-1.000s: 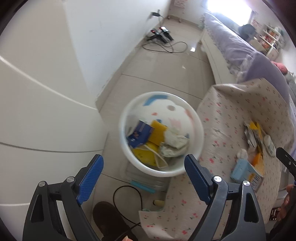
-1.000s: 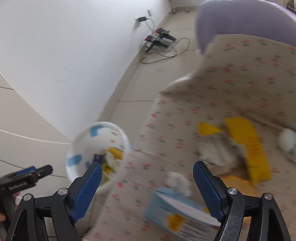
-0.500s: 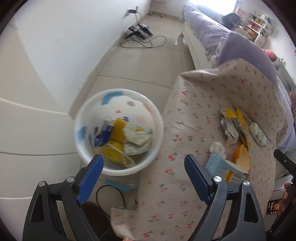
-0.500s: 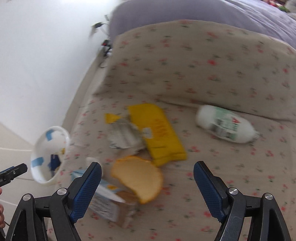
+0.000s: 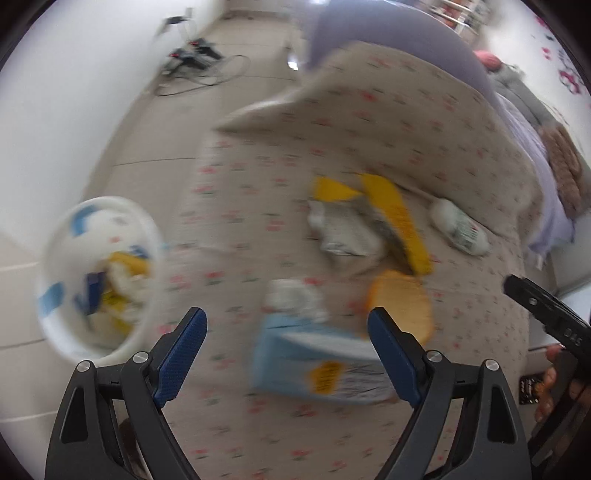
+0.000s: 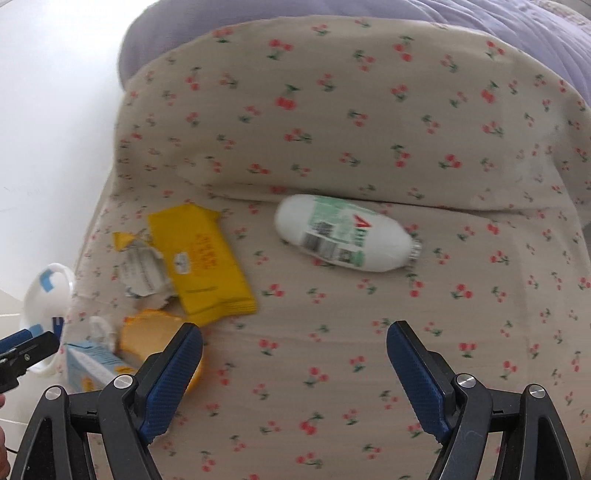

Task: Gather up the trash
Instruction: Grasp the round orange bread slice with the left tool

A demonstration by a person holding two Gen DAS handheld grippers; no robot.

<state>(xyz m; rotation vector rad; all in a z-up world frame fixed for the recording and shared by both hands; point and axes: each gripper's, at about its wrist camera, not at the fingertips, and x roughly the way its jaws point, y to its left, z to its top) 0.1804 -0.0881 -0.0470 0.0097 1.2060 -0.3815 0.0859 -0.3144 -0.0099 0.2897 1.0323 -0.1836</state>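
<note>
Trash lies on a cherry-print cover: a white bottle with a green label, a yellow wrapper, torn silver foil, an orange round piece and a light blue carton. My right gripper is open and empty, below the bottle. My left gripper is open and empty, just above the blue carton. A white bin holding trash stands at the left; it also shows in the right wrist view. The bottle and yellow wrapper appear blurred in the left wrist view.
A white wall runs along the left. Cables and a power strip lie on the tiled floor far back. A purple blanket lies behind the floral pillow. The right gripper's body shows at the left view's right edge.
Both grippers have swung right, away from the bin and over the trash on the cover. The right gripper now faces the bottle. Both stay open and empty.
</note>
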